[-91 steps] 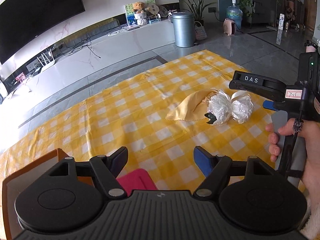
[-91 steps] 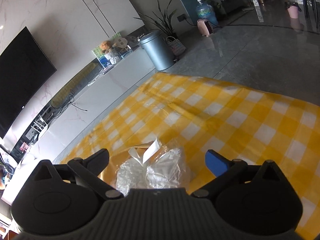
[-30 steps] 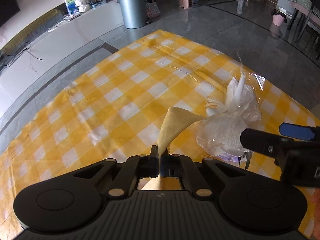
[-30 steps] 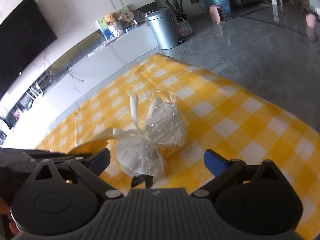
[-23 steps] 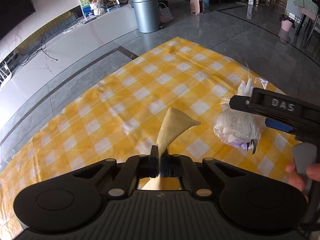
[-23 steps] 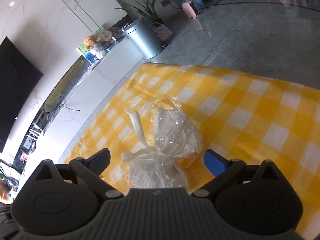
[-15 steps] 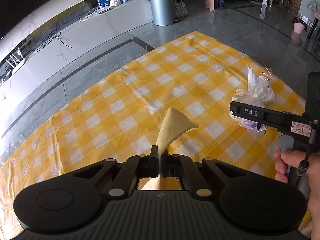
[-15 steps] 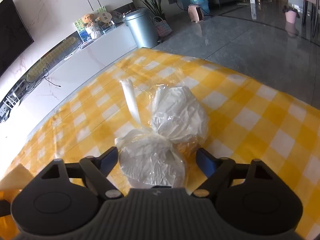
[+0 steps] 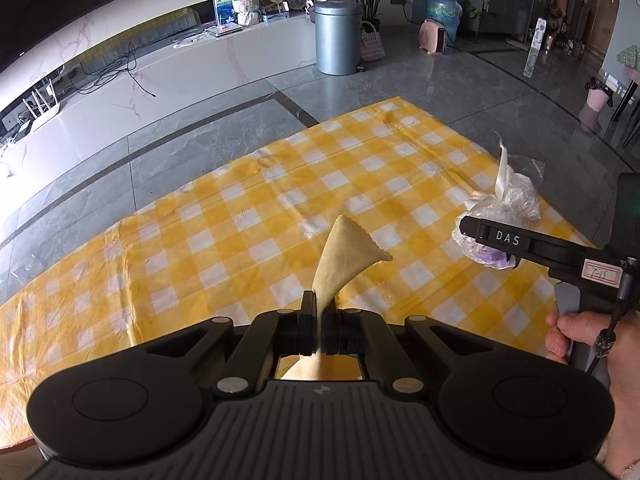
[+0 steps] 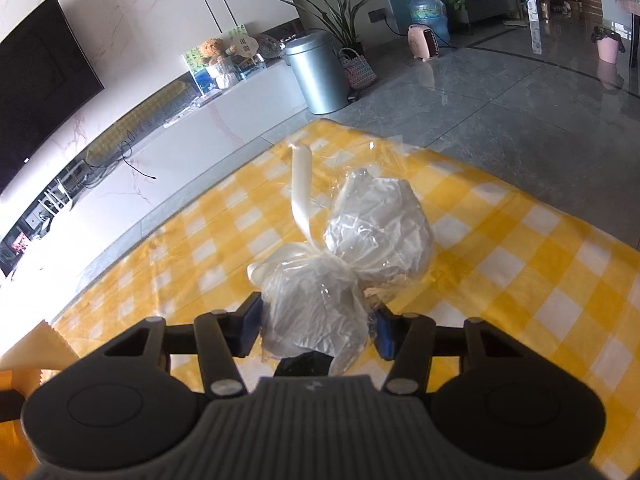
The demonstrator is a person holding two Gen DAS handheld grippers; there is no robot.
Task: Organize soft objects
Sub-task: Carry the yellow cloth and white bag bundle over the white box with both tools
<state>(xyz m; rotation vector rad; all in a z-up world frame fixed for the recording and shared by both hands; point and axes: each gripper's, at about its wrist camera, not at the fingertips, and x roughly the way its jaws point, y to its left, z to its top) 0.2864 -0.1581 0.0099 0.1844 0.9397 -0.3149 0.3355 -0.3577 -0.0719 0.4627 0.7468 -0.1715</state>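
My left gripper (image 9: 320, 326) is shut on a pale yellow cloth (image 9: 344, 258) and holds it above the yellow checked tablecloth (image 9: 240, 224); the cloth's corner sticks up between the fingers. The cloth also shows at the left edge of the right wrist view (image 10: 34, 350). My right gripper (image 10: 316, 326) is closed around the near end of a clear plastic bundle of white soft stuff tied with a white ribbon (image 10: 352, 256). In the left wrist view the bundle (image 9: 500, 216) lies at the table's right edge, partly hidden behind the right gripper (image 9: 516, 240).
The tablecloth's far edge (image 10: 400, 148) drops to a grey tiled floor. A grey bin (image 9: 334, 38) and a low white cabinet (image 9: 160, 76) stand beyond. A brown edge (image 9: 12, 450) shows at the lower left.
My right gripper's fingers have closed in on the plastic bundle. My left gripper has risen and drawn back to the left with the yellow cloth still in it.
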